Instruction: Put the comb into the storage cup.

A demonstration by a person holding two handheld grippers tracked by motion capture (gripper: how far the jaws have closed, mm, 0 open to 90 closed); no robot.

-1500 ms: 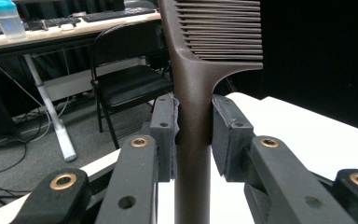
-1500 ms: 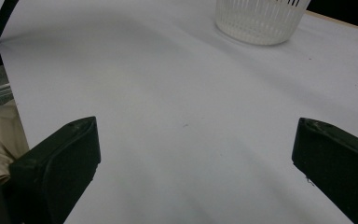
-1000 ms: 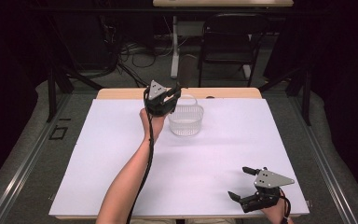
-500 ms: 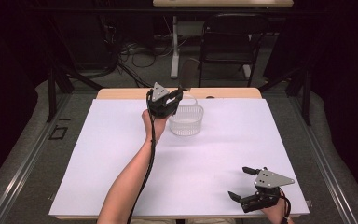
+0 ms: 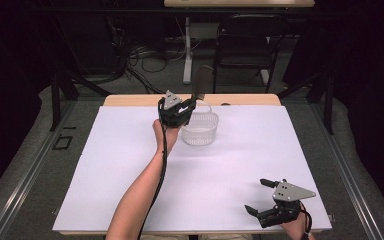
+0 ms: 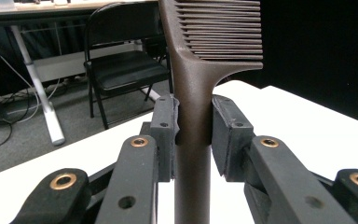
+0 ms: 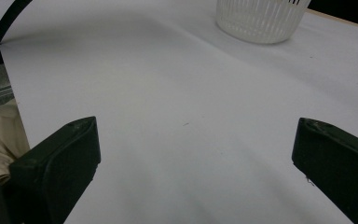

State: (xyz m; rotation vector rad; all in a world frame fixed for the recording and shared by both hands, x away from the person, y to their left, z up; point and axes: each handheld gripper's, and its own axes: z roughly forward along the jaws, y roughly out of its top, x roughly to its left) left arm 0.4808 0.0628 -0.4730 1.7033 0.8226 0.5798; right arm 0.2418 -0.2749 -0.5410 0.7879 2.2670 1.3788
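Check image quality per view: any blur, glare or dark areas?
High view: table evenly lit, surroundings nearly black, basket soft. Left gripper view: comb handle sharp in the left tool, chair behind slightly soft. Right gripper view: right tool blurred, no glare.

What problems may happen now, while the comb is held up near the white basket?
1. The left gripper clamps the brown comb only on its thin handle, with the toothed head high above, so the comb may tilt or slip.
2. The basket looks light; a bump from the comb may push it along the white table cover.
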